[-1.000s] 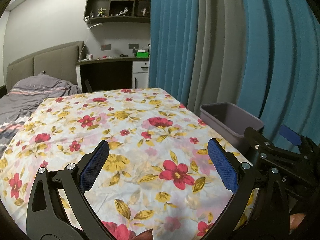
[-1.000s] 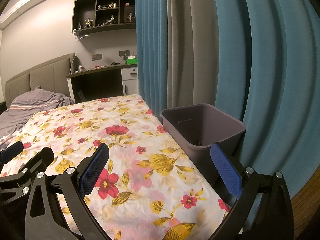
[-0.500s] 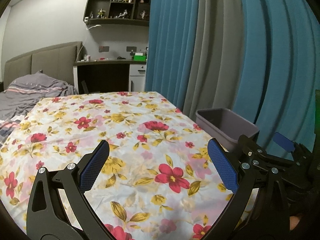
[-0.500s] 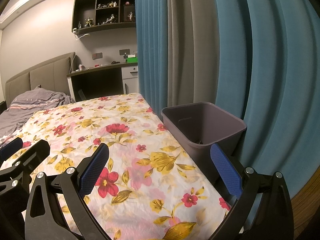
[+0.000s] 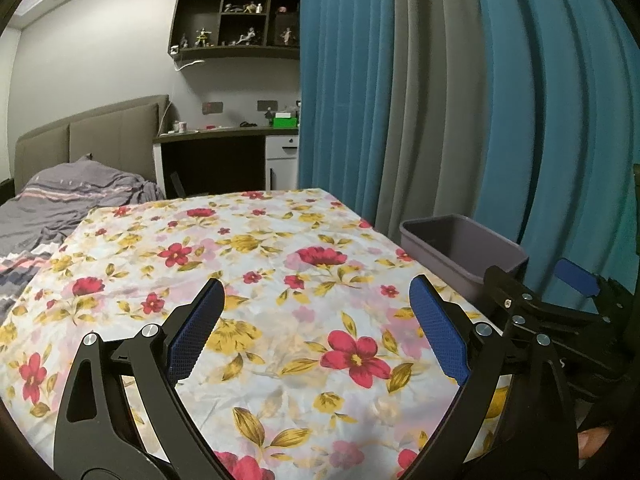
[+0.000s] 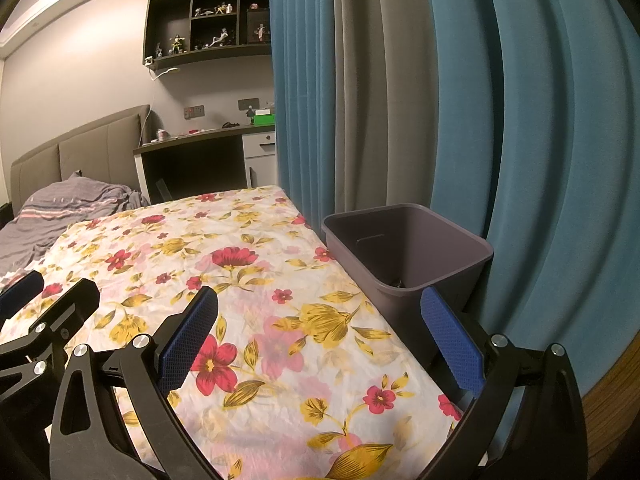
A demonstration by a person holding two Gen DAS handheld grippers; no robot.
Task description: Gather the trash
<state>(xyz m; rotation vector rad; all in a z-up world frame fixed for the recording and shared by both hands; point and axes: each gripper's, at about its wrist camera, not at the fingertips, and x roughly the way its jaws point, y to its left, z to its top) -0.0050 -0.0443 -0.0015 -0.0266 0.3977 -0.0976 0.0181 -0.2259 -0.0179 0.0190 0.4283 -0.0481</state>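
On the left lies a rumpled grey blanket (image 5: 72, 200), with a padded headboard (image 5: 92, 140) behind it; the flowered sheet (image 5: 256, 264) fills the middle, and I can make out no loose trash on it in either view. The left gripper (image 5: 316, 332) hovers low over the sheet with its blue pads wide apart and nothing between them; the right gripper (image 6: 320, 344) is just beside it, its jaws likewise spread and empty, its right finger toward the bin. The purple bin (image 6: 408, 248) stands at the sheet's right edge, touching it or nearly so, against the teal curtain (image 6: 540, 140); something small and dark lies at its bottom, too small to name.

Judging from this, collecting looks finished or nearly so; the step in hand appears to be a pause or a search. The next move would call for scanning the sheet and its edges for any piece left, then closing on it and carrying it over the bin's open rim.

The bin is a plain, rigid, square plastic tub, upright, open-topped.
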